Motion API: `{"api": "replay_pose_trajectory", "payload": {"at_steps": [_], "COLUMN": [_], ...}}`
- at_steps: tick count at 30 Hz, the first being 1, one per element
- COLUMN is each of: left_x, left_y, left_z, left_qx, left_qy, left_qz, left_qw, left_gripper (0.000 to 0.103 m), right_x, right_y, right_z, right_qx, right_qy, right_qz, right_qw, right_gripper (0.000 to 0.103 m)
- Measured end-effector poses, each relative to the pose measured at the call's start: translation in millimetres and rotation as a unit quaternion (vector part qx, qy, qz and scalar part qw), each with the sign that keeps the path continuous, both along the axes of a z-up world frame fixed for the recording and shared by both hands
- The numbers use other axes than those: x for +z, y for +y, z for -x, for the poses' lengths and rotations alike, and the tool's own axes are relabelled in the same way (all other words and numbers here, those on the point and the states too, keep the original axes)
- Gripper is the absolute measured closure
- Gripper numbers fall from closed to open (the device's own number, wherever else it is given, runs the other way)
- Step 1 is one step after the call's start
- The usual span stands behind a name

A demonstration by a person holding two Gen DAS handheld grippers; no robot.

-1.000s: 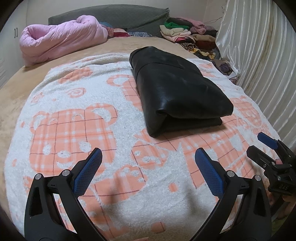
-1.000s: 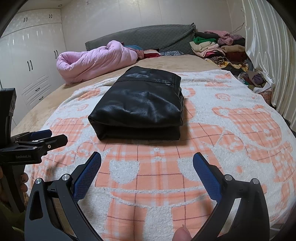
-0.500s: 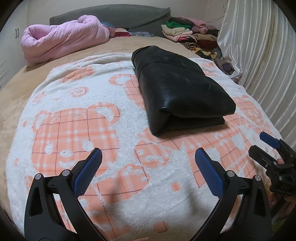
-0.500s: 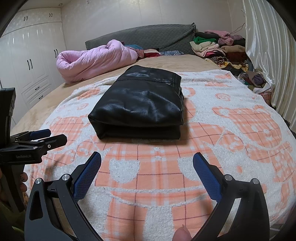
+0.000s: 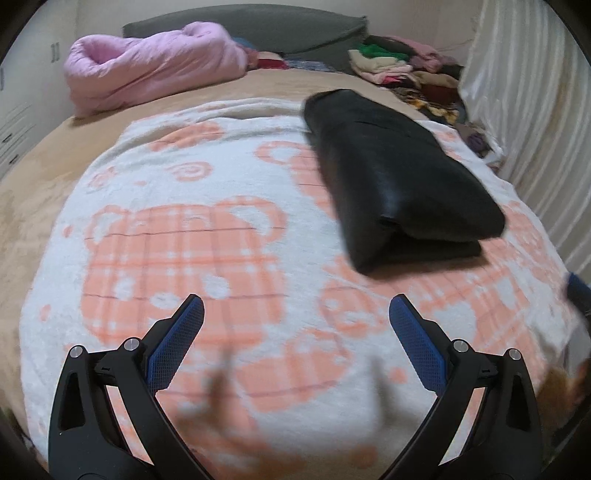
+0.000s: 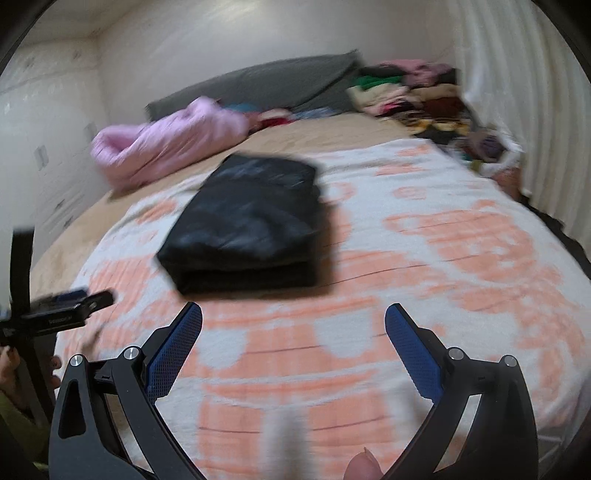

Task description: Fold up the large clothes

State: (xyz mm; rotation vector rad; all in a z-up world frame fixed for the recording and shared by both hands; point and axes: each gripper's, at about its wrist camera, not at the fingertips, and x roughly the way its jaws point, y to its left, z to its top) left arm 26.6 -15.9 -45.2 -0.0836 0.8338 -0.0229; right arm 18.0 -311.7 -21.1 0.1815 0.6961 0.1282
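Note:
A black leather-like garment lies folded into a thick rectangle on a white and orange bear-pattern blanket. In the right wrist view the same garment sits ahead and left of centre. My left gripper is open, well short of the garment, with nothing between its blue pads. My right gripper is open too, empty, hovering over the blanket near the bed's front edge. The left gripper's black frame shows at the far left of the right wrist view. Both views are motion-blurred.
A pink quilt is bundled at the back left by a grey headboard cushion. Piled clothes fill the back right corner. A white curtain hangs along the right side. White wardrobe doors stand to the left.
Both grippers have pulled back and lifted away from the folded garment, which now looks smaller and farther; the right wrist view tilted up. Both stayed open. The garment has not moved.

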Motion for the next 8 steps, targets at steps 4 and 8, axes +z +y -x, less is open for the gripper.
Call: {"api": "replay_pose_trajectory", "payload": {"at_steps": [4,8], "left_x": [-4,-13], "left_y": [52,143], "left_z": [-24,-48], "left_qx": [0.058,0.144], "left_qy": [0.018,0.046], "left_qz": [0.001,0.005], "left_qw": [0.9981,0.9885], "left_gripper": [0.009,0.009], "right_x": [4,-22], "right_y": [-113,-260], "right_z": [16,51], "right_qx": [-0.144,-0.349], "right_qy": [0.000,0.045], "right_qz": [-0.026,0.006], "right_qw": [0.989,0.936], "right_gripper": [0.004,0.004]}}
